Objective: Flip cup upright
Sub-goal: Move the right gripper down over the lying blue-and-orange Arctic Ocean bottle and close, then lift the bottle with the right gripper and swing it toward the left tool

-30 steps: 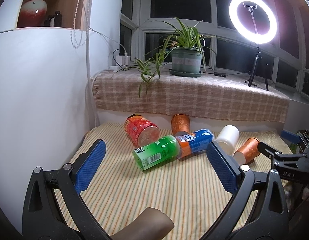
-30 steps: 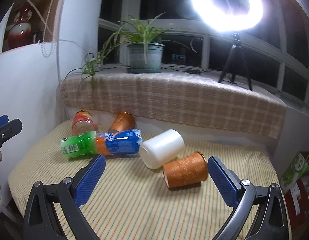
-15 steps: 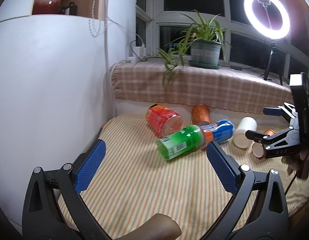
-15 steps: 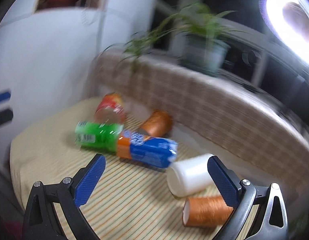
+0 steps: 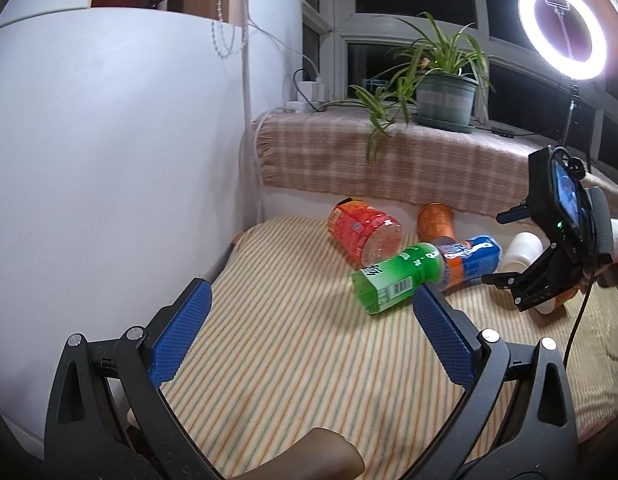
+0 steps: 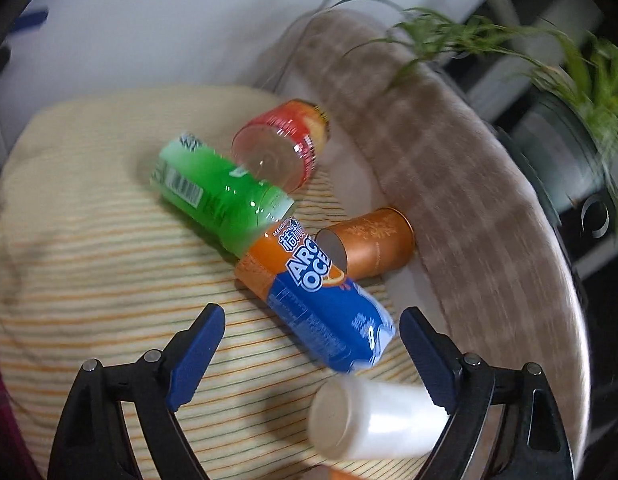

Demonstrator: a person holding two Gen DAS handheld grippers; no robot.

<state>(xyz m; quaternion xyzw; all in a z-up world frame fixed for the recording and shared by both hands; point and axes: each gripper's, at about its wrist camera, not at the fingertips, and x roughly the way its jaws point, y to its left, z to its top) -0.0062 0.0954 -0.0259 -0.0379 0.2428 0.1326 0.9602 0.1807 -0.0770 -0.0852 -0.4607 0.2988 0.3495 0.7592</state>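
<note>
Several cups lie on their sides on the striped cloth. A white cup [image 6: 373, 420] lies just in front of my right gripper [image 6: 309, 340], which is open and empty above it. A blue-and-orange cup [image 6: 317, 300], a green cup [image 6: 217, 196], a red cup [image 6: 281, 144] and a copper cup [image 6: 369, 248] lie beyond. My left gripper [image 5: 309, 320] is open and empty, held back from the green cup [image 5: 393, 280]. The right gripper [image 5: 549, 280] shows at the right of the left wrist view, over the white cup [image 5: 521, 250].
A white cabinet wall [image 5: 109, 160] stands on the left. A checked cloth covers the window sill [image 5: 409, 168] behind the cups, with a potted plant [image 5: 445, 100] and a ring light [image 5: 561, 36]. The striped cloth [image 5: 289, 360] spreads toward me.
My right gripper has moved forward, down and left, tilting over the white cup. My left gripper has drawn back and turned left, so the cups sit farther right in its view.
</note>
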